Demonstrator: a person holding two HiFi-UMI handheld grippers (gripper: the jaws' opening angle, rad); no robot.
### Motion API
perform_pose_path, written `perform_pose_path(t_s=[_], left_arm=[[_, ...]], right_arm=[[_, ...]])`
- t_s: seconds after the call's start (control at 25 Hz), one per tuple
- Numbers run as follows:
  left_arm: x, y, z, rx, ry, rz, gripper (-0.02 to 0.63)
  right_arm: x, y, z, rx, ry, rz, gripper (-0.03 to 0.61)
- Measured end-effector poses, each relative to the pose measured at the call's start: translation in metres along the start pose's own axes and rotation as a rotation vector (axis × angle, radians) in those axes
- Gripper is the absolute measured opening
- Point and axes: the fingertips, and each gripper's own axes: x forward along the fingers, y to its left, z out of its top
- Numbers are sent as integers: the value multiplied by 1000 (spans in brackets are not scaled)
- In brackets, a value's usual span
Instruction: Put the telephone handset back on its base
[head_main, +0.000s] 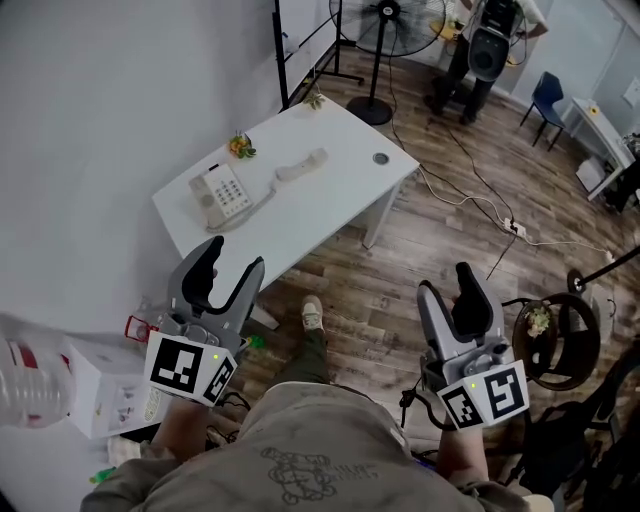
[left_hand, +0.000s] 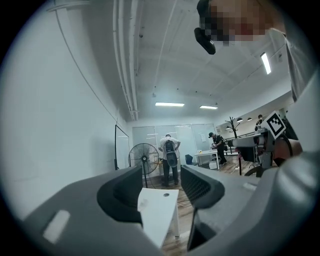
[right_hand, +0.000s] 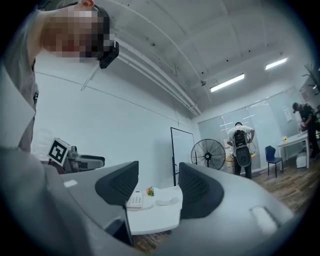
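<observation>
A white telephone base (head_main: 222, 193) with a keypad sits at the left end of a white table (head_main: 335, 200). Its cream handset (head_main: 302, 165) lies off the base to the right, joined by a cord. Both show small and far off in the right gripper view, base (right_hand: 135, 201) and handset (right_hand: 167, 201). My left gripper (head_main: 232, 258) and right gripper (head_main: 447, 280) are held well short of the table, pointing level toward it. The left gripper (left_hand: 161, 187) stands open and frames the table's end (left_hand: 159, 212). Nothing is between the jaws of the open right gripper (right_hand: 157, 185).
A small yellow flower (head_main: 241, 147) stands at the table's back edge. A floor fan (head_main: 385, 20), a person (head_main: 490, 40) and a blue chair (head_main: 545, 95) are beyond. Cables (head_main: 470, 190) cross the wood floor. A box (head_main: 115, 395) and a bottle (head_main: 30, 385) sit at left, a round stand (head_main: 555, 340) at right.
</observation>
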Motion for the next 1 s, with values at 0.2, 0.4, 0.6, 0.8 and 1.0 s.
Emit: perform_pose_path(t_s=[0.2,0.4,0.6,0.8,1.0], left_arm=[[39,6,-12,17,12,-27,236],[86,29,-22,17,39,-35,236],[147,55,-32,16,63,-59,236],[210,92,-51,-2,111,-79,236],[266,139,-59,-41,118,-57,235]], right_arm=[[27,-26,-13,5,26,-24,265],[77,-46,-24,5,67,-13,265],[137,-72,-37,18,104,-12,269],[206,-96,-50,30,157,-1,270],[283,-122,-56,43,197,7,270]])
